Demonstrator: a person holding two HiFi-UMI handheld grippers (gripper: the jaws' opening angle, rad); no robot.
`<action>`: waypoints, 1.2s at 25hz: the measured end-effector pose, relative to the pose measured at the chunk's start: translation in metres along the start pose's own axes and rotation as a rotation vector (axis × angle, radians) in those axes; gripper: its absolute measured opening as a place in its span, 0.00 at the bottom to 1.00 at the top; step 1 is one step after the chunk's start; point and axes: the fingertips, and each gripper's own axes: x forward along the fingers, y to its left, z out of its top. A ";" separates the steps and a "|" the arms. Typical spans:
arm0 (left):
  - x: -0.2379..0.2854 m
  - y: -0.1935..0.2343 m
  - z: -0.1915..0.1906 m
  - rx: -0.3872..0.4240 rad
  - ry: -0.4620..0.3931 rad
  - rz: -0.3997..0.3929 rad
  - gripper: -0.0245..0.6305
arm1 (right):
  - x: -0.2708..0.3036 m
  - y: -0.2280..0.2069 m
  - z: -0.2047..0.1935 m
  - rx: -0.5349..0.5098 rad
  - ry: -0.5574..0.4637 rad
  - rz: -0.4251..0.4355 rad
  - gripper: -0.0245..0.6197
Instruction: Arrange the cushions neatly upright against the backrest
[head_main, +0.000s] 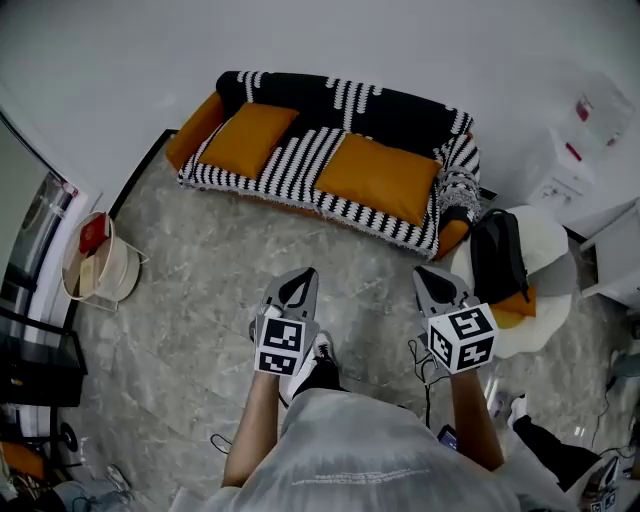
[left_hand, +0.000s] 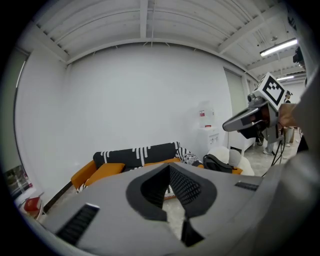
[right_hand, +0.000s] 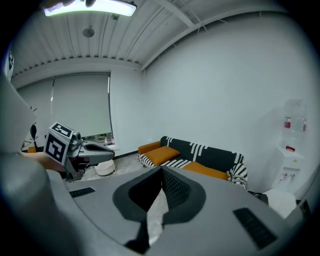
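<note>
While left gripper (head_main: 306, 273) and right gripper (head_main: 424, 270) fingers press together, cushions (head_main: 247, 138) (head_main: 378, 176) lie flat along sofa (head_main: 400, 106).

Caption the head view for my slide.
Shut and empty, the left gripper and right gripper face a sofa with two orange cushions flat on its seat.

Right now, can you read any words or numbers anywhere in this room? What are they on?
No text here can be read as words.
Red labels on the white machine: too small to read.
Faint print on the shirt: too blurred to read.
Red pack in the basket: too small to read.
Marker cubes: only black-and-white squares, no letters.
</note>
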 end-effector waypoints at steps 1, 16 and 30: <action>0.006 0.012 0.000 -0.005 0.004 0.000 0.08 | 0.010 0.000 0.006 0.005 0.002 -0.002 0.04; 0.082 0.118 -0.011 -0.010 0.071 -0.067 0.08 | 0.118 -0.019 0.035 0.053 0.060 -0.108 0.04; 0.177 0.139 -0.018 0.002 0.180 -0.127 0.08 | 0.186 -0.110 0.033 0.139 0.087 -0.203 0.04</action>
